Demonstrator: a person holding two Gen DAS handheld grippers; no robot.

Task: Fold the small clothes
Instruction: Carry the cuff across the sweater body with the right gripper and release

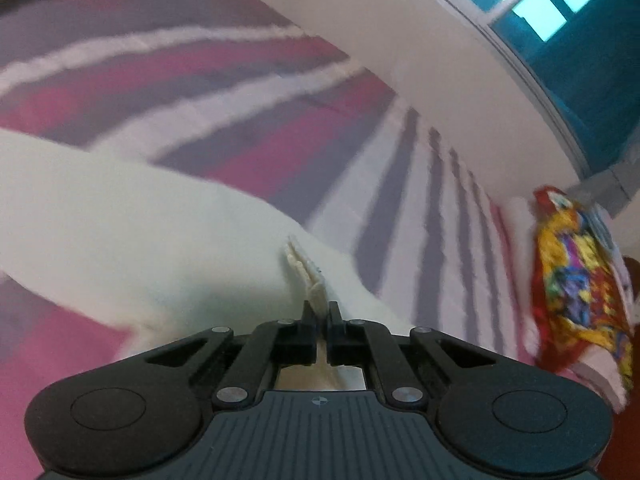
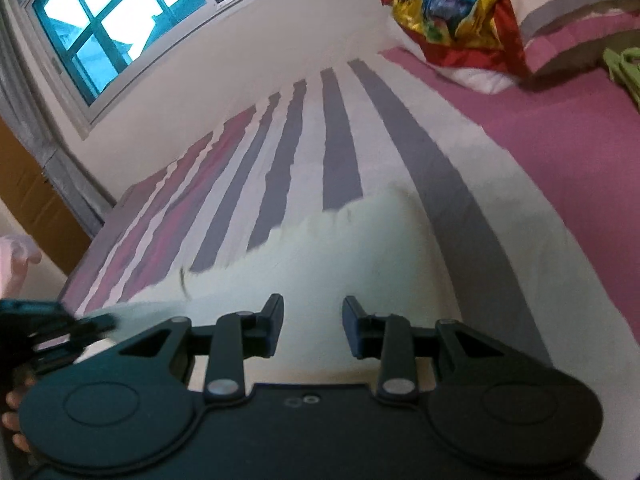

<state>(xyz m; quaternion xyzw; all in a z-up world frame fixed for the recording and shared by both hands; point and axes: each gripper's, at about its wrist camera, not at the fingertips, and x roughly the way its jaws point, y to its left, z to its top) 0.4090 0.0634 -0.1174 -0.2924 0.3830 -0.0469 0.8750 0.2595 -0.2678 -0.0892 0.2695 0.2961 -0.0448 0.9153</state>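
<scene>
Striped pink, grey and white bedsheet (image 2: pixel 344 152) beneath a window (image 2: pixel 104 28), with a small white cloth garment (image 2: pixel 340 248) spread on it.
Left gripper (image 1: pixel 320 314): jaws pinched together on a fold of the garment's edge. Right gripper (image 2: pixel 313 316): jaws partly apart above the garment, nothing between them. Multicoloured satin cloth (image 2: pixel 452 4) lies near a pillow (image 2: pixel 568 12), well apart from the garment.

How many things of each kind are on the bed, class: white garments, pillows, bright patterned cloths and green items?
White garment: 1
Pillow: 1
Bright patterned cloth: 1
Green item, partly out of view: 1
Total: 4
</scene>
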